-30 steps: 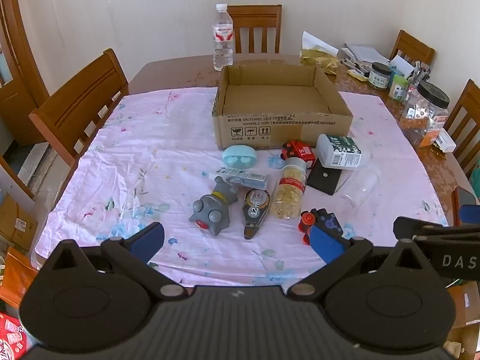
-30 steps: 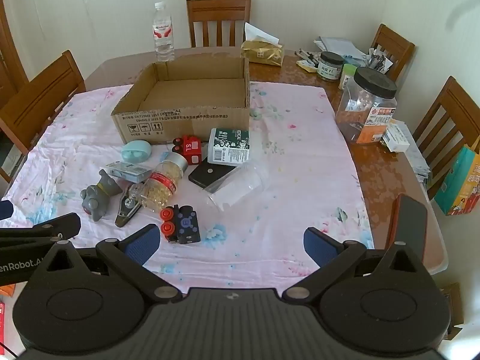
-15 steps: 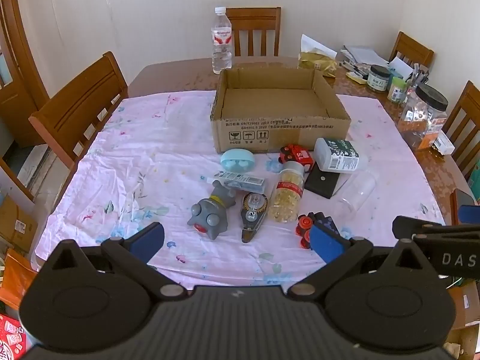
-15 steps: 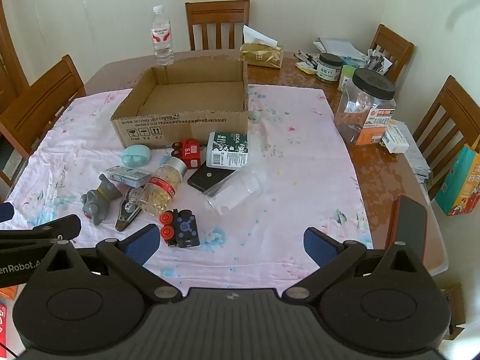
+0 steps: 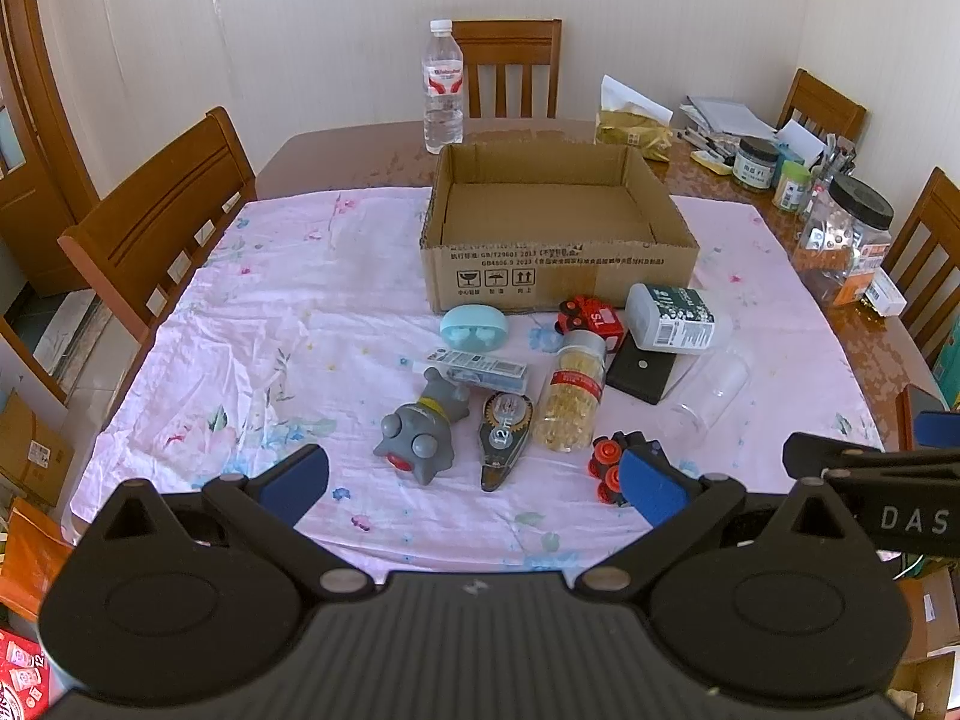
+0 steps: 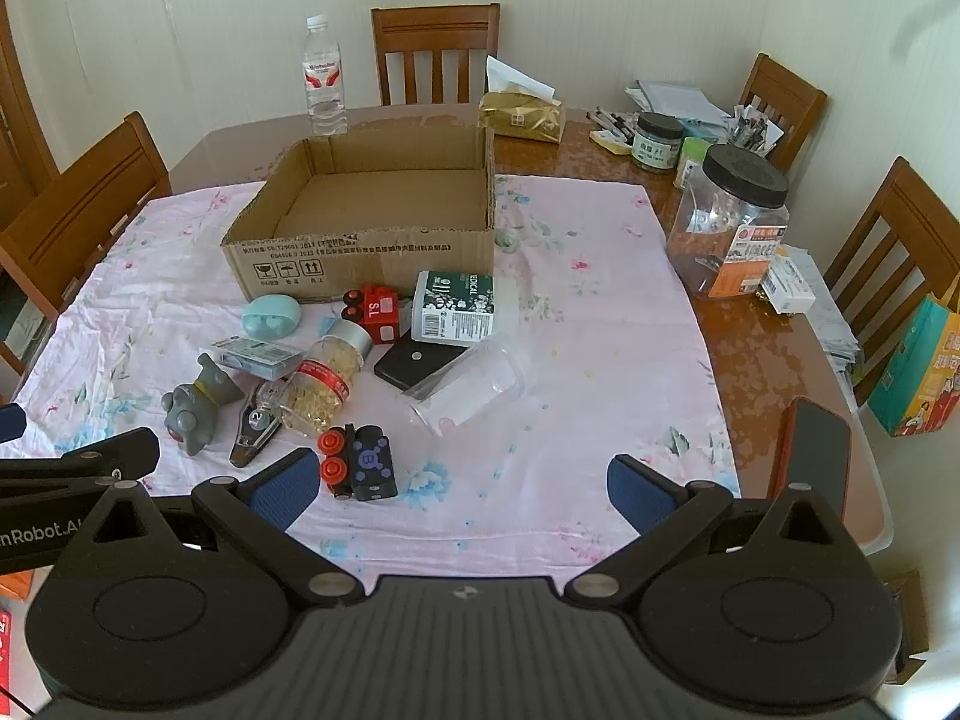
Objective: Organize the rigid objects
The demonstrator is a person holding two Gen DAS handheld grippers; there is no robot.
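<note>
Wooden counter (image 5: 360, 150) covered over its near part by a pink floral cloth (image 5: 270, 324). On the cloth: an open cardboard box (image 5: 558, 276), with small items clustered just before it, among them a grey toy (image 5: 420, 432), a pill bottle (image 5: 570, 390) and a clear cup (image 5: 711, 390), both on their sides. On bare wood behind: a water bottle (image 5: 443, 90) and jars (image 5: 846, 234).

Black toy car (image 5: 624, 450) half hidden behind left gripper's finger (image 5: 651, 483).
</note>
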